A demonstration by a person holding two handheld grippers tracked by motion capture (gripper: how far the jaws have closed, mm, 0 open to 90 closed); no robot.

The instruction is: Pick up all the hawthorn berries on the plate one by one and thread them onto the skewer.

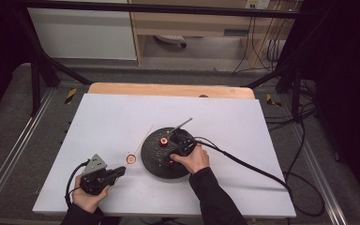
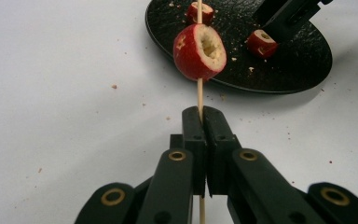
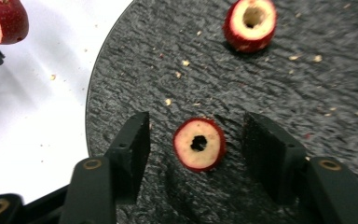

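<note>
A thin wooden skewer (image 2: pixel 199 93) carries a cored red fruit piece (image 2: pixel 199 52), and my left gripper (image 2: pixel 203 112) is shut on the stick below it. From above, that left gripper (image 1: pixel 121 171) rests at the table's front left, with the skewered piece (image 1: pixel 131 159) just left of the black round plate (image 1: pixel 155 165). My right gripper (image 3: pixel 198 125) hangs over the plate (image 3: pixel 168 56), open, its jaws on either side of a second cored piece (image 3: pixel 199 144) with a gap on each side. A third piece (image 3: pixel 251 21) lies farther off on the plate.
A metal tool (image 1: pixel 180 125) rests on the plate's far rim. Crumbs dot the white tabletop (image 1: pixel 243 122). The right gripper's cable (image 1: pixel 243 164) trails off to the right across the table. A wooden edge (image 1: pixel 168 89) borders the far side.
</note>
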